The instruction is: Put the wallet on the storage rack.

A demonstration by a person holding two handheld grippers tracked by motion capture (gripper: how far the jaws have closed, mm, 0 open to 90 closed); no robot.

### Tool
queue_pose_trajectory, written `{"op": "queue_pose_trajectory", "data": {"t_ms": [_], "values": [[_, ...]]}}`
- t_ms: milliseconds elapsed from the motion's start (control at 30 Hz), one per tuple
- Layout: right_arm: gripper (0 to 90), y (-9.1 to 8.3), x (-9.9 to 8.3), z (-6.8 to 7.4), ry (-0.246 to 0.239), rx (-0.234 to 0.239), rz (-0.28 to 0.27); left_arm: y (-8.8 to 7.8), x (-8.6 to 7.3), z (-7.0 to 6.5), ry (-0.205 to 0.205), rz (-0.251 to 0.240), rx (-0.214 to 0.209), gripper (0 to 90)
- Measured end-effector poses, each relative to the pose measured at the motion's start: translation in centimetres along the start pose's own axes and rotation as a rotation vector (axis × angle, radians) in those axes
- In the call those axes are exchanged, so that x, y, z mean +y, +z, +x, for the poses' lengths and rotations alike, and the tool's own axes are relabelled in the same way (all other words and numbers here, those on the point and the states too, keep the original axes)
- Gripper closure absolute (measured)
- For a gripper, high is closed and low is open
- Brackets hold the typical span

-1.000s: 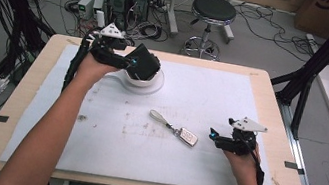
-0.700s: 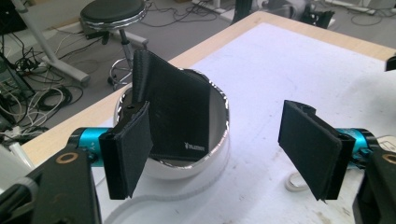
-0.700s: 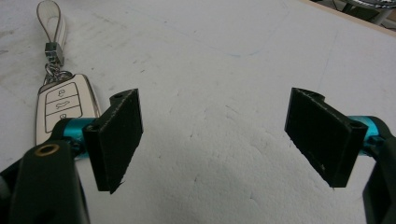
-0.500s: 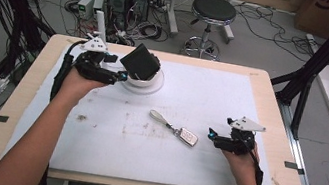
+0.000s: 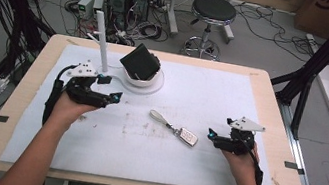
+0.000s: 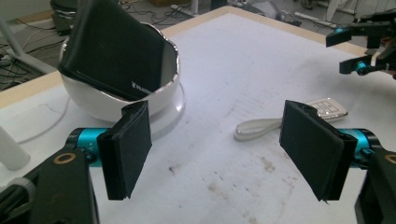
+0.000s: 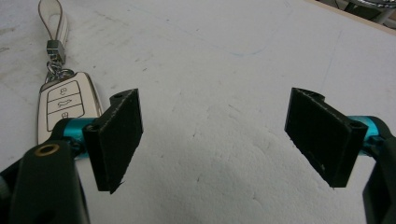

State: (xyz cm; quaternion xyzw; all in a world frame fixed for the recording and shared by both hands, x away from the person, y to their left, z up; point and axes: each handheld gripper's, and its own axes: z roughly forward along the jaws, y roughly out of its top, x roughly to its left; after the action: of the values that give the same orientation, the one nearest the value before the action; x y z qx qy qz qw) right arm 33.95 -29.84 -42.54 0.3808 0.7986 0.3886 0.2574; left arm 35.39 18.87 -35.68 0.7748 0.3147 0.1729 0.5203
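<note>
Left gripper (image 5: 111, 88): fingers (image 6: 126, 149) spread wide, nothing between; has just been opening; sits low over worktop (image 5: 19, 98), beside bowl.

White post on stand (image 5: 102, 44): upright behind left gripper.

Black flat wallet (image 5: 140, 62): tilted, leaning in white round bowl (image 5: 146, 82), one corner over rim; propped by bowl wall, apparently deposited.

White car key fob with pale loop strap (image 5: 181, 132): flat on white mat (image 5: 252, 102), mid-worktop, just beside right gripper; likely next pick.

Right gripper (image 5: 212, 136): fingers (image 7: 116, 140) apart, empty, pointing toward fob, poised for reach.
</note>
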Motion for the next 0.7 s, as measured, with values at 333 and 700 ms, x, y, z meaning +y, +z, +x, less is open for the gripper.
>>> {"op": "queue_pose_trajectory", "data": {"t_ms": [333,700], "values": [[19.4,0.1,0.1,-0.1,-0.008,-0.001,-0.009,-0.5,-3.0,-1.3,0.003,0.017,-0.004,24.7],[19.4,0.6,0.3,0.3,-0.01,0.006,0.009,-1.2,-3.3,0.0,0.005,0.006,0.017,24.2]]}}
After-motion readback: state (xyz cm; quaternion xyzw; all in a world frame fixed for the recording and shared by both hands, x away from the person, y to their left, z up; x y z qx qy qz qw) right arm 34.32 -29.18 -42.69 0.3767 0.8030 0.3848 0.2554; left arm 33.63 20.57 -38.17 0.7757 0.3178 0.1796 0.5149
